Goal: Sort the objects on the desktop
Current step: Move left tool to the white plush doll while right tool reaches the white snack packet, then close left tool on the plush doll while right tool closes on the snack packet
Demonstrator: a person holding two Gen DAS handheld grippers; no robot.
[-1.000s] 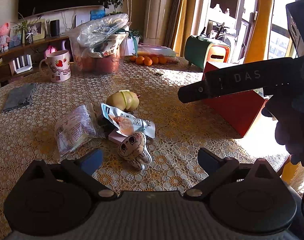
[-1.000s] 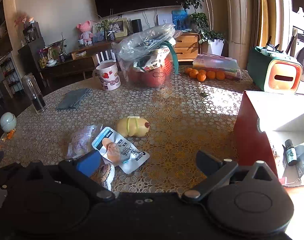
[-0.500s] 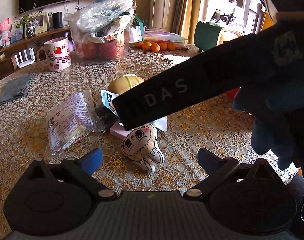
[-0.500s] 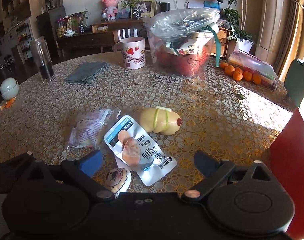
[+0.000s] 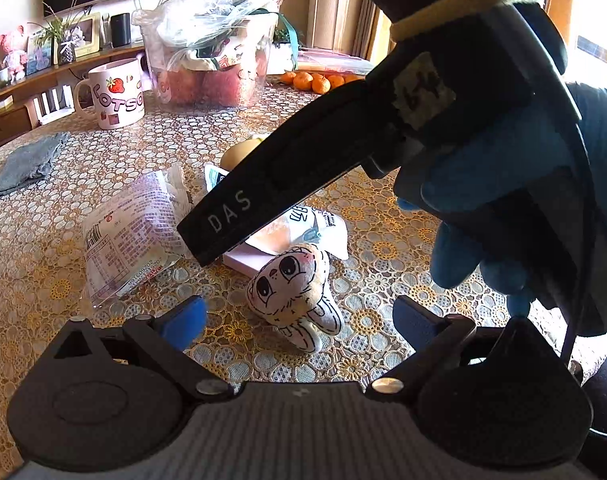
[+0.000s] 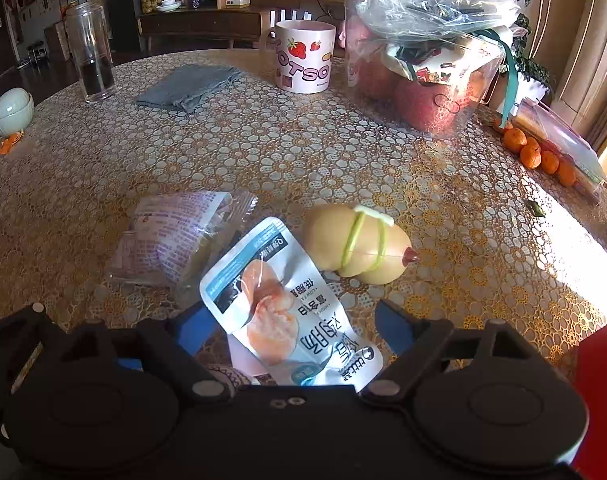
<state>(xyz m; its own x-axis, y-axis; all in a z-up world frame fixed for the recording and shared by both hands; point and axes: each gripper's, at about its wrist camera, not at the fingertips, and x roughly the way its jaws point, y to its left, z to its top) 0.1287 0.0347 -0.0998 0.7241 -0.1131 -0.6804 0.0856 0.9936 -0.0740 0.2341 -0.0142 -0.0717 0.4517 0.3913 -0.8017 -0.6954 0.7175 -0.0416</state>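
A small pile lies on the lace tablecloth. A white-blue snack pouch (image 6: 287,304) lies between the open jaws of my right gripper (image 6: 291,330), with a yellow plush toy (image 6: 359,244) behind it and a clear printed packet (image 6: 175,236) to its left. In the left wrist view a white bunny plush (image 5: 291,284) lies just ahead of my open, empty left gripper (image 5: 299,316). A pink box (image 5: 243,258) shows under the pouch (image 5: 315,224). The right gripper's black body (image 5: 303,164) crosses above the pile, held by a blue-gloved hand (image 5: 483,200).
A strawberry mug (image 6: 303,56), a plastic tub with a bag (image 6: 423,60), a grey cloth (image 6: 187,86), a glass jar (image 6: 89,52) and several oranges (image 6: 537,154) stand farther back. A red box edge (image 6: 599,380) is at the right.
My right gripper has moved left and down over the pile until its jaws straddle the snack pouch. My left gripper has edged closer to the bunny plush.
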